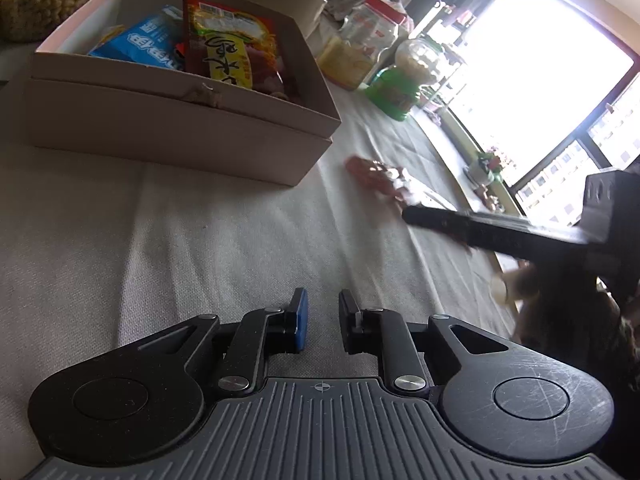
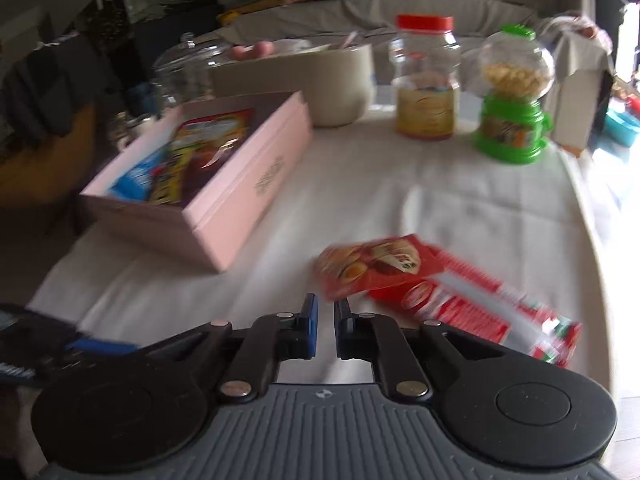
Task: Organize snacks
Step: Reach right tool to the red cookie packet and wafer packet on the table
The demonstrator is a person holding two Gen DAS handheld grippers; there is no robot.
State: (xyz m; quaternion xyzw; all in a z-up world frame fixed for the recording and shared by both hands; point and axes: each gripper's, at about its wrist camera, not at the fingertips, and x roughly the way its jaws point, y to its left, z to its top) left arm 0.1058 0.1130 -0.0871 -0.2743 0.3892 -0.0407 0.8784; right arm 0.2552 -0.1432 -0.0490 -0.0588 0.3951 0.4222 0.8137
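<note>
Right wrist view shows the right gripper [image 2: 325, 322] with its jaws drawn together, only a thin slit between the pads and nothing caught there. Just ahead of the fingertips and to their right lie two red snack packets [image 2: 372, 270] flat on the white tablecloth [image 2: 460, 196]; the blur makes it hard to say whether the nearer packet touches the right finger. Further ahead to the left sits the pink box [image 2: 240, 208], already holding a blue packet [image 2: 138, 178] and a red-and-yellow one. Left wrist view has the left gripper [image 1: 322, 320] hovering over bare cloth, jaws a small way apart and empty, the box ahead to its left.
</note>
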